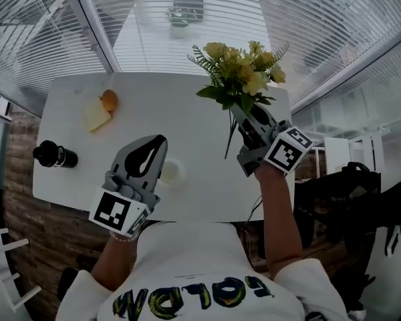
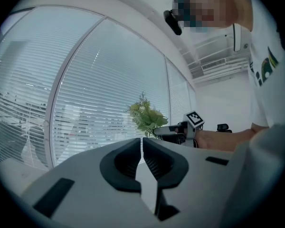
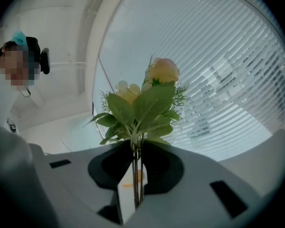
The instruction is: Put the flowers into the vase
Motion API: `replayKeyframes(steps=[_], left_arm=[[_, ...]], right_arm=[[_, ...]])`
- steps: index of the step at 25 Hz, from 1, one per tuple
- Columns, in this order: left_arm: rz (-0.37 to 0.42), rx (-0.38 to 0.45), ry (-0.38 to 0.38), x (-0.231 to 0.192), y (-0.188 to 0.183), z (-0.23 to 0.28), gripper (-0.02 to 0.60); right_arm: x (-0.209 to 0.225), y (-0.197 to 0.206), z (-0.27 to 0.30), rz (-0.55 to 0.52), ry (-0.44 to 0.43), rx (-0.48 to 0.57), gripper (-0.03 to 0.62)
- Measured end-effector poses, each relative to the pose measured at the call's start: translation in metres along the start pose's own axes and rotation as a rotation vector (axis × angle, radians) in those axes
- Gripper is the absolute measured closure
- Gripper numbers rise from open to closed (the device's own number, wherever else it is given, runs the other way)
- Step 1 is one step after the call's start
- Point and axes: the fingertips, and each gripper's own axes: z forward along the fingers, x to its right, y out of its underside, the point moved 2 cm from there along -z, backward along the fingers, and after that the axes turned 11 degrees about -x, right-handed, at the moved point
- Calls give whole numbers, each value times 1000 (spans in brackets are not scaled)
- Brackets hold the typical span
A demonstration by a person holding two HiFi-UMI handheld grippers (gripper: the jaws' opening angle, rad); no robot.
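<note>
While the right gripper (image 1: 244, 117) clamps the yellow flower bouquet (image 1: 244, 69) by its stems (image 3: 137, 170), the left gripper (image 1: 159, 143) sits closed and empty.

Head view looks steeply down at the table (image 1: 187, 119); both gripper views face level, sharing the flowers (image 2: 147, 118).

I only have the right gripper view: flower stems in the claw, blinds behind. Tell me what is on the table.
Observer: Head view shows a white round vessel, probably the vase, on the white table beside the left claw.
Operator: Report that claw's state.
Observer: Its own view shows it shut, nothing between the jaws.
Operator: Place the flowers against that vessel.
Observer: The flowers show at the table's far right, well apart from the vessel.
</note>
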Motion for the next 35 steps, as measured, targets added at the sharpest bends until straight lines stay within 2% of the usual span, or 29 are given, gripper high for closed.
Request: replayKeyframes(steps=[15,25,35], left_arm=[[57,122,10,1,-56,-47,549],[63,161,-9,8,-76,-46,523],[58,151,-31,17,-92,-43,508]], right_arm=[[-126,-25,31,-105,-138,94,526],[-147,-26,36,-90,-231,109,526],[-158,-25,37,-86,-279,94,525]])
